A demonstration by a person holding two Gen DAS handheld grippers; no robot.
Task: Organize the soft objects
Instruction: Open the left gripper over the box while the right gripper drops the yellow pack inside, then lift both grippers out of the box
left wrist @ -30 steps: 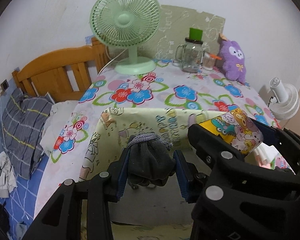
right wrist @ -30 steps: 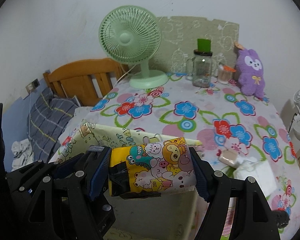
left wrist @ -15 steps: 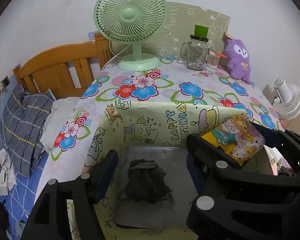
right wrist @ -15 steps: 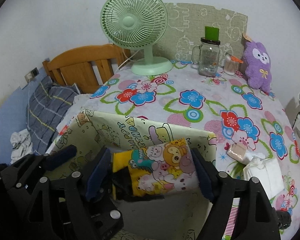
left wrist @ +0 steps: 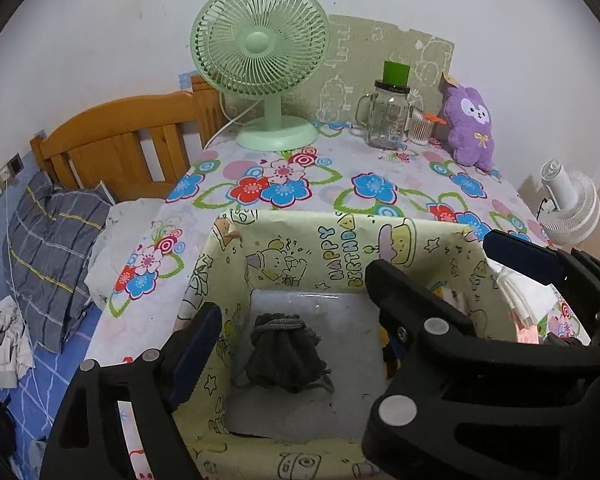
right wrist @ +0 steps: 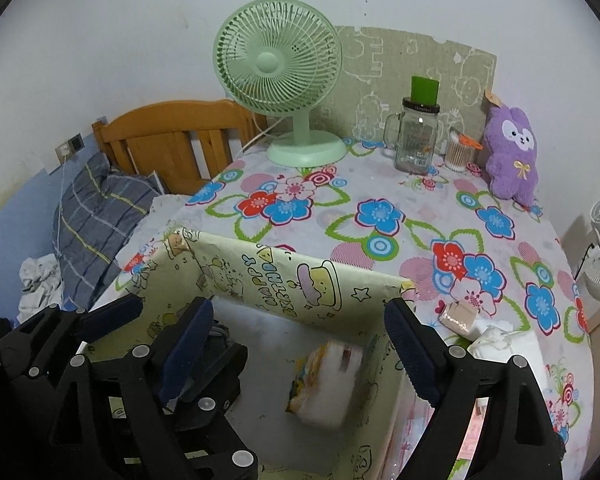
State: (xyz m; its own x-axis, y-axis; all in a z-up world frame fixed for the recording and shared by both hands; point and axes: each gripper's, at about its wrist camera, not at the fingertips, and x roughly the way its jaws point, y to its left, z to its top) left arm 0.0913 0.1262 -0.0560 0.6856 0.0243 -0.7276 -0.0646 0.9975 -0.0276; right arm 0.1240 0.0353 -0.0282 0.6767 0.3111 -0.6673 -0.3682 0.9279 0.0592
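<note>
A box (left wrist: 340, 220) wrapped in yellow cartoon paper stands at the near edge of the flowered table. On its grey floor lies a dark grey sock bundle (left wrist: 286, 354). My left gripper (left wrist: 296, 312) hangs over it, jaws opening, pads clear of the bundle; its right finger is hidden behind the right gripper's black frame. In the right wrist view the box (right wrist: 300, 260) holds a cartoon-printed soft pack (right wrist: 328, 384), blurred, low in the right half. My right gripper (right wrist: 298, 308) is above it, jaws opening, with nothing pressed between them. The sock bundle (right wrist: 220, 336) peeks out behind its left finger.
A green fan (right wrist: 278, 64), a glass jar (right wrist: 416, 140), a cotton-swab tub (right wrist: 458, 154) and a purple plush (right wrist: 512, 152) stand at the table's back. A beige roll (right wrist: 460, 314) and white packs (right wrist: 500, 340) lie right of the box. A bed with a grey pillow (left wrist: 52, 240) is left.
The left gripper opened and let the sock bundle drop to the box floor. The right gripper widened and released the cartoon pack, which fell into the box.
</note>
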